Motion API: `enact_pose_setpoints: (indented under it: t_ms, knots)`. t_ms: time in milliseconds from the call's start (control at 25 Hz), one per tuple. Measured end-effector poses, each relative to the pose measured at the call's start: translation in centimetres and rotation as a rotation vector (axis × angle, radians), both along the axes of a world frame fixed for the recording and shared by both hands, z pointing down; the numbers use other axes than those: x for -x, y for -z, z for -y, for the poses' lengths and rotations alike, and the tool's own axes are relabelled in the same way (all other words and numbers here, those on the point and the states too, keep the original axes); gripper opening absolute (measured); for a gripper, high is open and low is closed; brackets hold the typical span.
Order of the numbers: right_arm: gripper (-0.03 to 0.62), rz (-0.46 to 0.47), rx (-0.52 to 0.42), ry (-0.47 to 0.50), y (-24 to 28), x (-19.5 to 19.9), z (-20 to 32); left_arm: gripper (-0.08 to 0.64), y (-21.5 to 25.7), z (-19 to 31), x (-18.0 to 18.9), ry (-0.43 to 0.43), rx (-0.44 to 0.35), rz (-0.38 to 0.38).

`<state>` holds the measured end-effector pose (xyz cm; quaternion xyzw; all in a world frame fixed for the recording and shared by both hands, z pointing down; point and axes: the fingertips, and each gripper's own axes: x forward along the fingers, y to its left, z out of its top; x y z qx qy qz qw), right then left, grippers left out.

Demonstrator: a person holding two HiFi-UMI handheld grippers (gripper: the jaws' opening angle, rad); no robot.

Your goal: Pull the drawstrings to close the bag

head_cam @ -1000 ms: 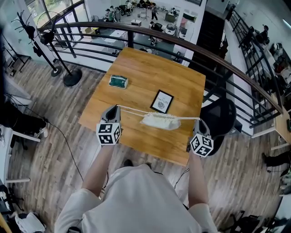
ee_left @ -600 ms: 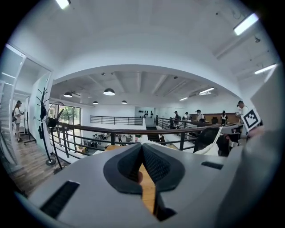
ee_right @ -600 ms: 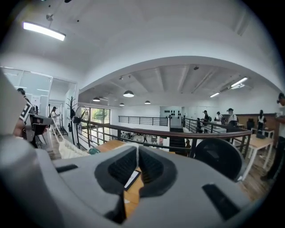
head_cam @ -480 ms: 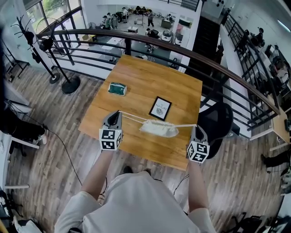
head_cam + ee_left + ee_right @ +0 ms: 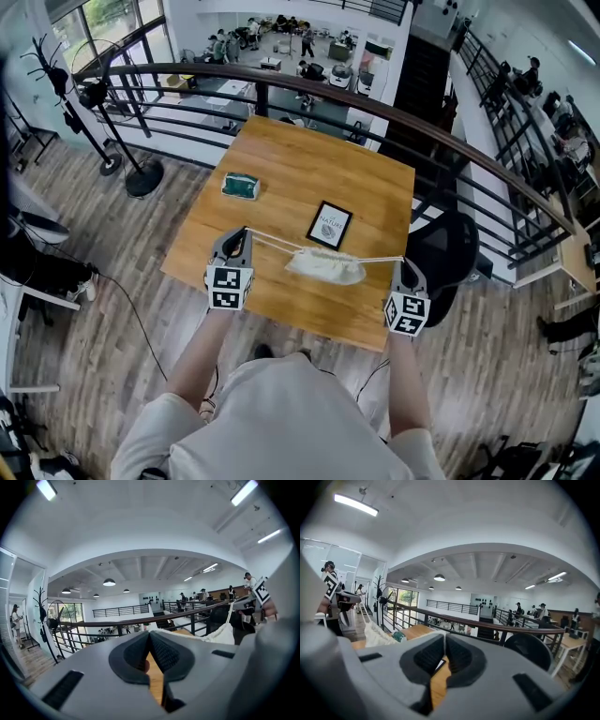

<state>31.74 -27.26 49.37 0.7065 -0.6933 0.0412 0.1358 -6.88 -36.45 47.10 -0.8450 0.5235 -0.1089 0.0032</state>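
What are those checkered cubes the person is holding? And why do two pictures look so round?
The person holds a pinching tool, a gripper, in each hand; the cubes are part of them. The head view comes from a camera on the person's head, looking down. The round pictures come from cameras riding on the left gripper and the right gripper, looking along their jaws. Both are pinched shut on the drawstrings of a white bag, held between them over the wooden table. On the table lie a small green thing and a black framed card.
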Motion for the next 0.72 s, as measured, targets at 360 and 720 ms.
enact_pose_setpoints:
  t_ms: [360, 720]
  knots:
    - [0.009, 0.009, 0.0, 0.01, -0.47, 0.13, -0.24, -0.006, -0.13, 0.16, -0.16, -0.002, 0.007, -0.012]
    - [0.008, 0.017, -0.011, 0.012, -0.1, 0.51, -0.03, -0.006, 0.02, 0.27, -0.48, -0.004, 0.01, -0.023]
